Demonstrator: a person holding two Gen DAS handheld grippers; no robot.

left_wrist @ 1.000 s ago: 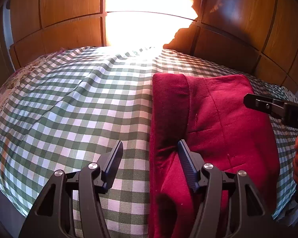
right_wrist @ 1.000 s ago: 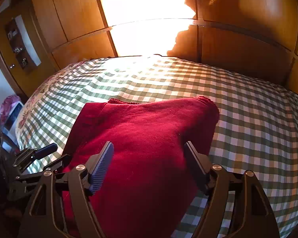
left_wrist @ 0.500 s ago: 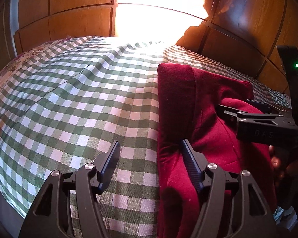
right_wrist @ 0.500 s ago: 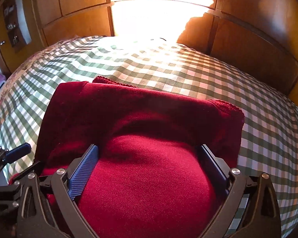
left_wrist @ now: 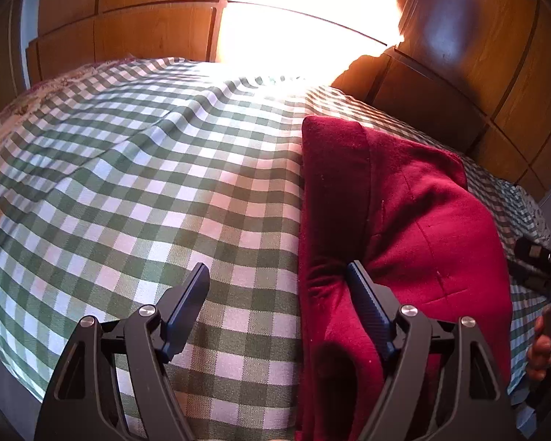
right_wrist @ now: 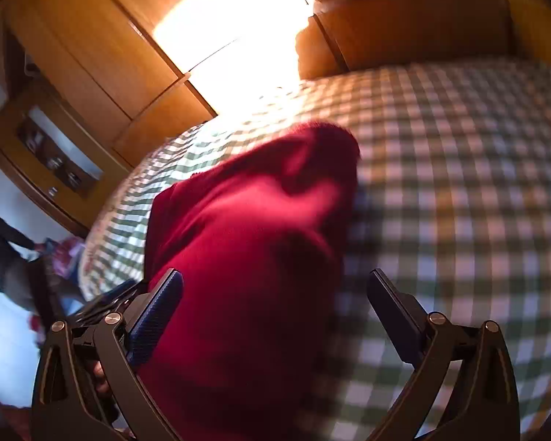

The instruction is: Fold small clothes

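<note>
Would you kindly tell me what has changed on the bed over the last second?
The right tool has swung off the red garment toward its right edge, jaws wide open and gripping nothing. The left tool has just been opening, one finger resting on the garment's left edge, the other over the checked bedcover. The garment's right half now humps higher. The bedcover and the garment's left fold lie as before.

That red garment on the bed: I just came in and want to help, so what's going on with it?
A person with a gripper in each hand is folding the dark red garment on the green checked bedspread. It already lies folded over. The left gripper has just been opening, one finger resting on the cloth's edge. The right gripper stands wide open above it, gripping nothing.
</note>
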